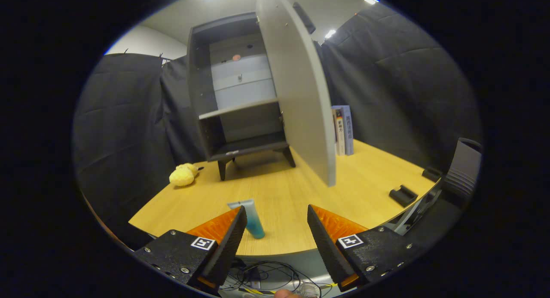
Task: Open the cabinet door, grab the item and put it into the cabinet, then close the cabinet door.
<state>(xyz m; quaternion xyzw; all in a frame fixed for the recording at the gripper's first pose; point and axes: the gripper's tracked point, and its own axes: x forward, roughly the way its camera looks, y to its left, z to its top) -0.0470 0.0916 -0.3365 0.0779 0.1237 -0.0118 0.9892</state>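
Small blue-green tube (252,218) with a flat pale end, lying on the wooden table (292,195). Just past the left finger (227,242), partly hidden behind it. Claw (277,229) wide open, holding nothing. Far off, grey cabinet (240,96) with door (300,87) swung open.

A yellow plush toy (184,175) lies on the wooden counter (279,195) left of the cabinet's legs. Two books (343,130) stand upright at the counter's back. Two small black holders (403,195) rest near its right edge. Cables (262,277) tangle below its front edge.
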